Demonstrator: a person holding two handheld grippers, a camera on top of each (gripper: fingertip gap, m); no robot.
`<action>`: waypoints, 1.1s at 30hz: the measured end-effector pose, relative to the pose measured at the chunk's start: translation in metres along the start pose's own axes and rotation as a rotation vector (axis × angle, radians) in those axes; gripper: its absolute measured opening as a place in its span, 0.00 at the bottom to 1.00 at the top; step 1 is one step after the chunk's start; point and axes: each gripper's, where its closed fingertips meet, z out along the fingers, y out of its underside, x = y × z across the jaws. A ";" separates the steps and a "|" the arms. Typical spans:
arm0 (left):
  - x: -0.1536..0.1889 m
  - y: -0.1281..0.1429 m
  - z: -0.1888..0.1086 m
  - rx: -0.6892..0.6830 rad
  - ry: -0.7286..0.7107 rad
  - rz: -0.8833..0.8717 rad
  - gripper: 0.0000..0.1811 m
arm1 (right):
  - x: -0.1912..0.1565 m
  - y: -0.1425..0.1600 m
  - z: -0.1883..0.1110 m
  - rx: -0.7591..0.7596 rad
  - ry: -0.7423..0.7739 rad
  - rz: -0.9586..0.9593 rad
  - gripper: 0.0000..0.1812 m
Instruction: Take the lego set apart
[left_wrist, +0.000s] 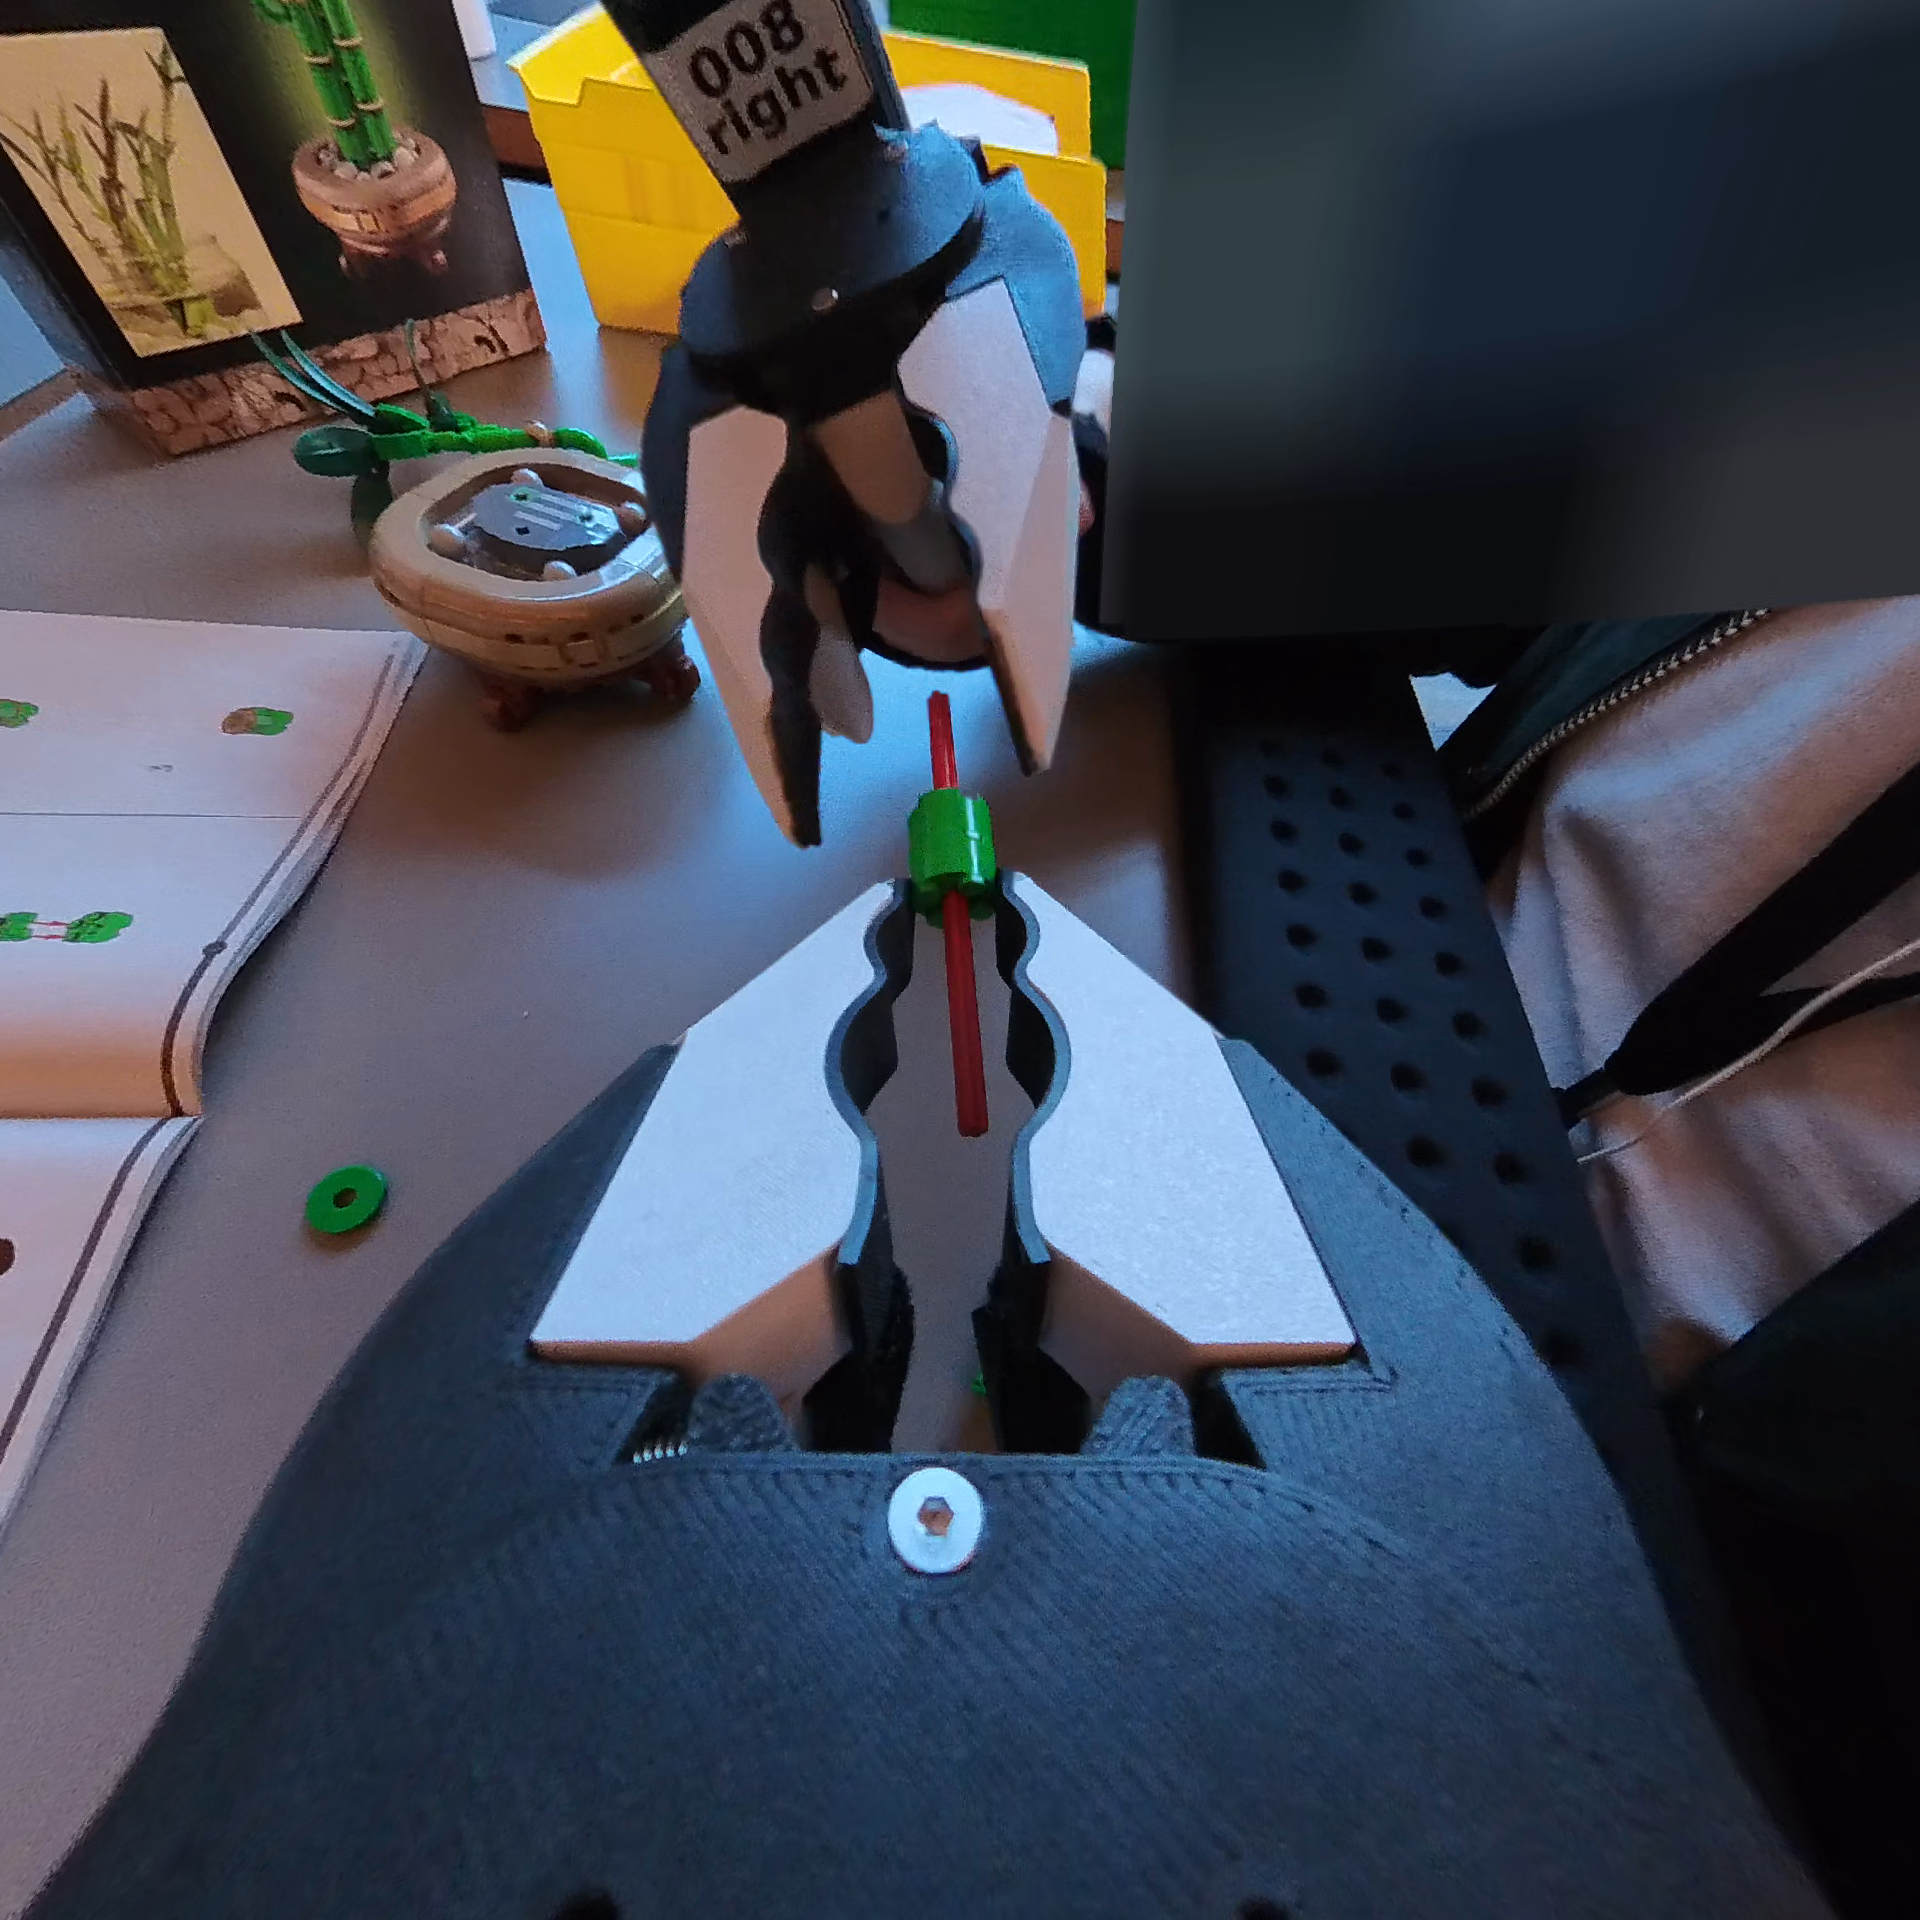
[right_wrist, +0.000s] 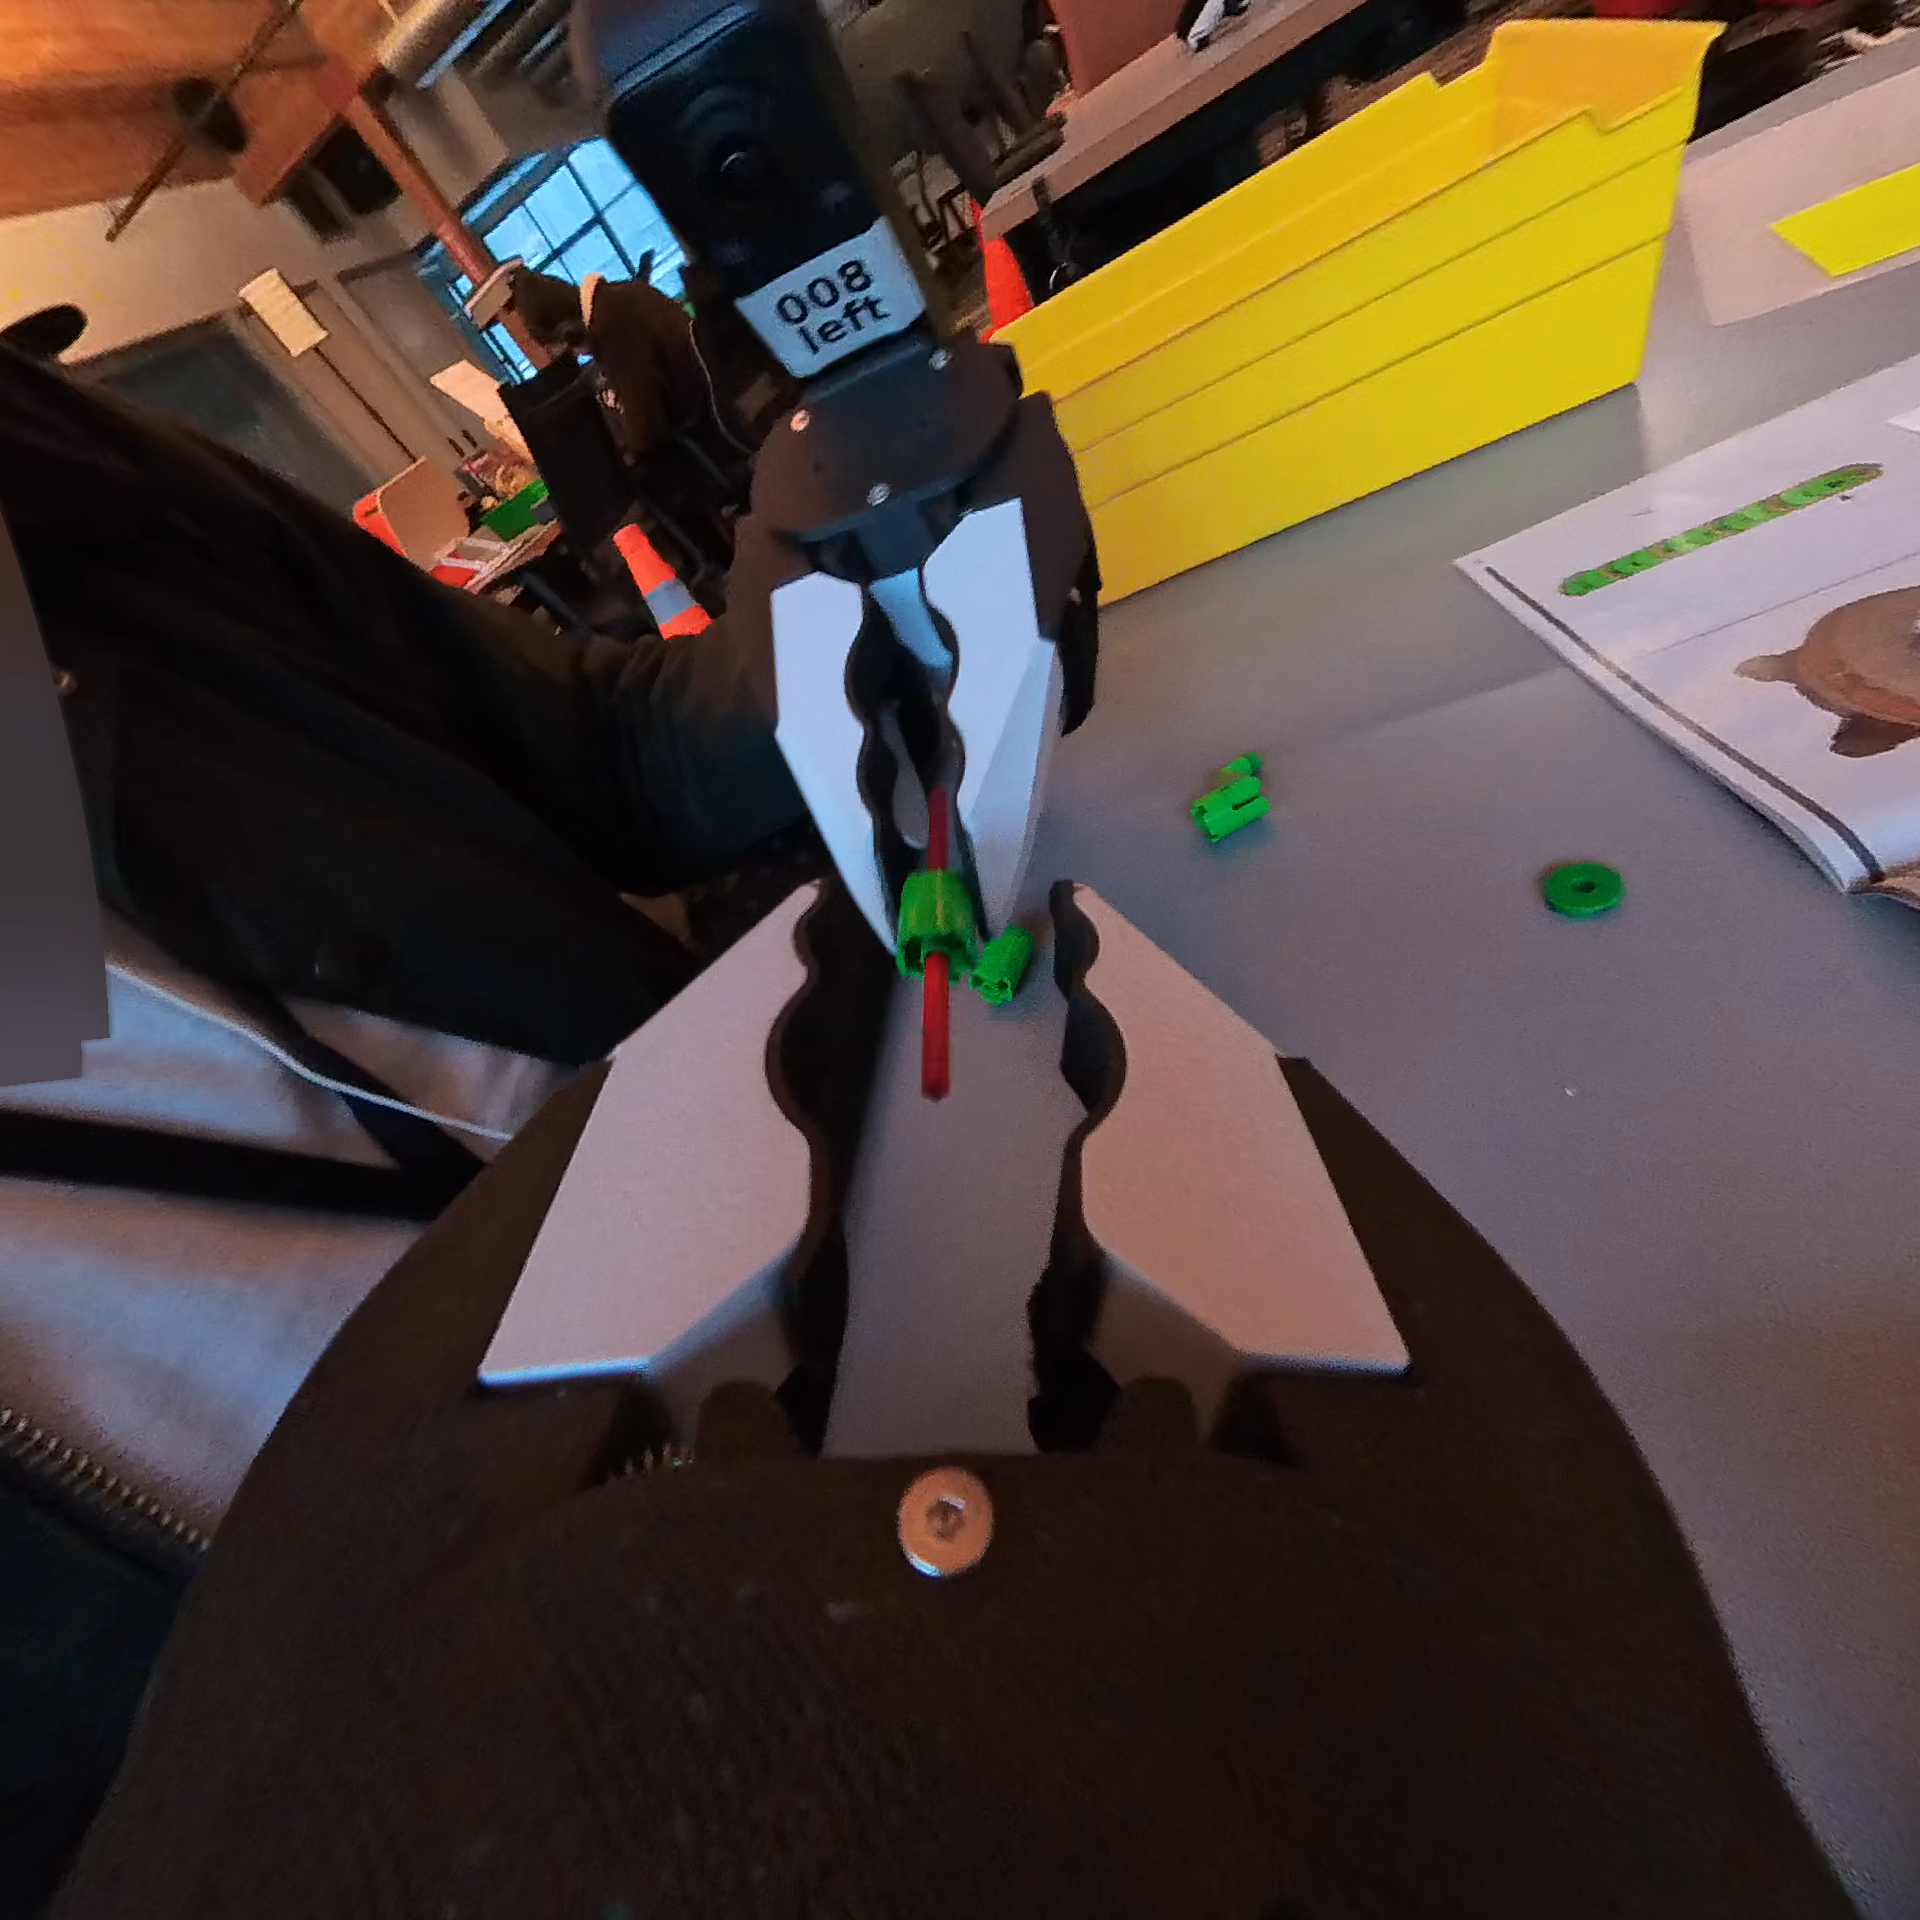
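red plastic rod (left_wrist: 958, 966) runs between the two tools, threaded through a green sleeve (left_wrist: 948, 847); the left gripper (left_wrist: 951, 894) is clamped on that sleeve at its fingertips, at 12 o'clock in the left wrist view, with the rod's near end lying back between its fingers; the right gripper (left_wrist: 914, 805) hangs just past the sleeve at 12 o'clock, fingers spread, the rod's far end pointing up into the gap without either finger touching it.

from the right wrist view the right gripper (right_wrist: 940, 899) shows the same spread, and the rod's tip (right_wrist: 933, 1081) sits loose between its fingers; a small green piece (right_wrist: 1003, 964) lies on the grey table (right_wrist: 1455, 1091) just beside the sleeve at 3 o'clock; two more green pieces (right_wrist: 1231, 800) lie at 2 o'clock, and a green ring (right_wrist: 1582, 889) farther out at 3 o'clock.

in the left wrist view a tan pot (left_wrist: 530, 582) stands at 10 o'clock, with green stalks (left_wrist: 436, 442) lying behind it; the set's box (left_wrist: 249, 208) is at 11 o'clock, a yellow bin (left_wrist: 644, 197) at 12 o'clock, and an open booklet (left_wrist: 156, 852) at 9 o'clock.
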 end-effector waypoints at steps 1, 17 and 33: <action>0.000 0.002 0.002 -0.017 -0.008 0.011 0.08 | 0.000 -0.001 0.001 0.006 -0.004 0.002 0.18; -0.006 0.000 0.004 0.001 -0.100 0.096 0.08 | 0.004 0.017 0.006 -0.084 -0.018 0.096 0.08; -0.006 -0.004 -0.002 0.029 -0.082 0.053 0.08 | 0.002 0.009 0.009 0.001 -0.107 0.243 0.08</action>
